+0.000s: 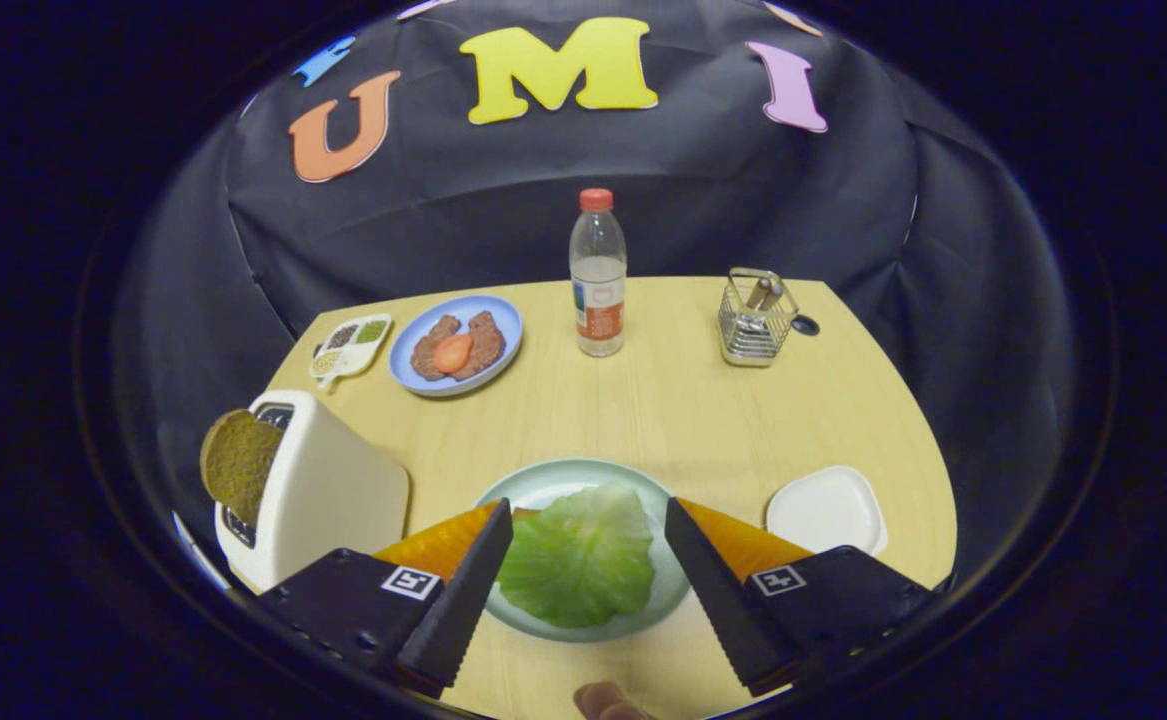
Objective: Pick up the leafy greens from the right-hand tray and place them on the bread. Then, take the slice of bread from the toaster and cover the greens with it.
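A fingertip [603,700] shows at the near table [663,400] edge, just behind the claw [588,515]. The claw is spread wide, its two fingers apart and touching nothing, one on each side of the greens [578,555]. The greens lie between the fingers on a pale plate [543,485], a sliver of bread [525,513] peeking out at their far left edge. Just right of the right finger sits an empty white tray [828,510]. Left of the left finger stands the toaster [318,490], a brown slice [238,465] sticking up from its slot. Beyond the fingers, well across the table, a blue plate [508,330] holds two meat patties [458,345] and a tomato slice [453,352], with a small sauce dish [351,345] to its left. A bottle [598,275] stands straight ahead, upright, and to its right a wire rack [755,320] with a dark lid [805,325] just beside it.
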Demonstrator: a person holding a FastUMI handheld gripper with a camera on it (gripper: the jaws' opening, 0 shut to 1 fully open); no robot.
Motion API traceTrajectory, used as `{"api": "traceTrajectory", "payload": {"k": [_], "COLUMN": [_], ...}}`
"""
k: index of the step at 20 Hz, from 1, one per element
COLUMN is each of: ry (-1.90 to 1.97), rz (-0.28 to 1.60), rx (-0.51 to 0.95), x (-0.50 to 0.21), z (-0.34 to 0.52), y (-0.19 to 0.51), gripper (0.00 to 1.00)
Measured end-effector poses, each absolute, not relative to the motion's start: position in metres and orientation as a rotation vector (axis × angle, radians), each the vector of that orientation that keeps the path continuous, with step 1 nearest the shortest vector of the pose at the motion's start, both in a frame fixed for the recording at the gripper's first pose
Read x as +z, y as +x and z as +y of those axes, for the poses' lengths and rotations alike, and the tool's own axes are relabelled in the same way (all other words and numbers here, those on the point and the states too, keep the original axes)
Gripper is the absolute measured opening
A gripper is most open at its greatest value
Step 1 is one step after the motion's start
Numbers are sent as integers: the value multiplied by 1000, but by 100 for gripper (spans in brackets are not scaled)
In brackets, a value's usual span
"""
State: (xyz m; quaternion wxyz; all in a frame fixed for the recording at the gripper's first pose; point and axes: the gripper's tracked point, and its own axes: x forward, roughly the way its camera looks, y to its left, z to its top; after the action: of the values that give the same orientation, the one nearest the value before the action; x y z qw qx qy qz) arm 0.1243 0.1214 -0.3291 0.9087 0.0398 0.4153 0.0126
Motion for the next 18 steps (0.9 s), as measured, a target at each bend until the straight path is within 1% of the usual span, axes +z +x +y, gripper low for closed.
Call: {"api": "traceTrajectory", "payload": {"k": [8, 12, 16, 18], "ry": [107, 95, 64, 43], "rz": [808, 787, 813, 835], "rx": [177, 253, 281, 269], "x": [-270, -252, -260, -273], "z": [238, 294, 332, 342], "y": [107, 104, 107, 109], "gripper": [97, 97, 97, 95]}}
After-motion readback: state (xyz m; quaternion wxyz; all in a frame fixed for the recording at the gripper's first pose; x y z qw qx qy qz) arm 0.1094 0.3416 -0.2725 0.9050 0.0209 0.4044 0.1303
